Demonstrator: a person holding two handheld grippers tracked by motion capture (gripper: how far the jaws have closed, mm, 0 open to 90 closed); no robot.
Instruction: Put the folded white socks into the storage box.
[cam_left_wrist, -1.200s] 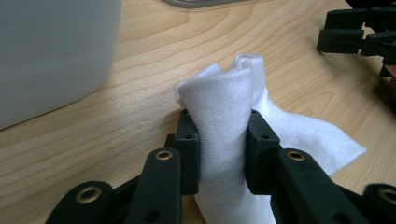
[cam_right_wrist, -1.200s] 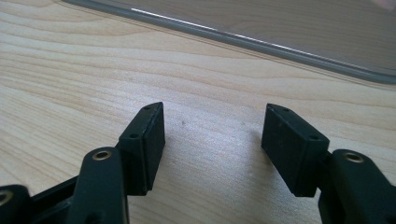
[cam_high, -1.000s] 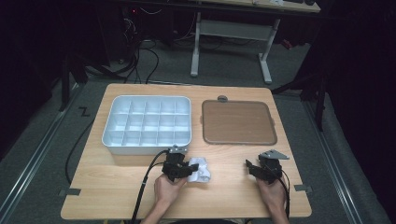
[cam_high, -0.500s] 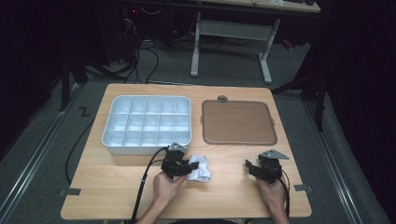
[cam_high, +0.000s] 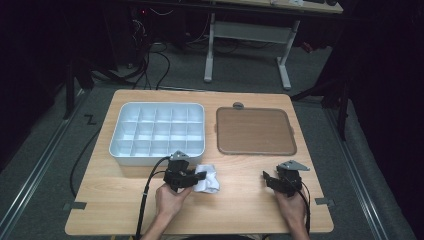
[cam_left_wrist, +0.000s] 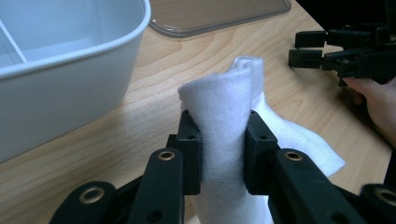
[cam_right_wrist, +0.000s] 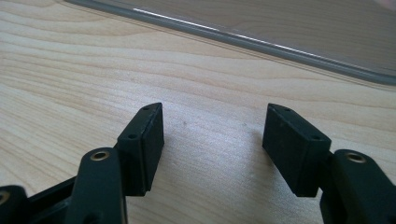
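A crumpled white cloth (cam_high: 207, 179) lies on the wooden table (cam_high: 240, 205) just in front of the white compartment tray (cam_high: 158, 133). My left gripper (cam_high: 196, 176) is shut on a bunched fold of the cloth (cam_left_wrist: 223, 121), which stands up between the two black pads while the rest trails on the table. My right gripper (cam_high: 268, 178) rests low over bare wood near the front right, open, with nothing between its jaws (cam_right_wrist: 212, 135). It also appears far off in the left gripper view (cam_left_wrist: 322, 49).
A brown lid-like tray (cam_high: 254, 131) with a clear rim lies flat at the right rear, its edge visible in the right gripper view (cam_right_wrist: 261, 42). The white tray's wall (cam_left_wrist: 70, 88) is close on the left gripper's left. Cables trail from both grippers off the front edge.
The left gripper has risen slightly with the cloth pinched in it. The right gripper has stayed put.
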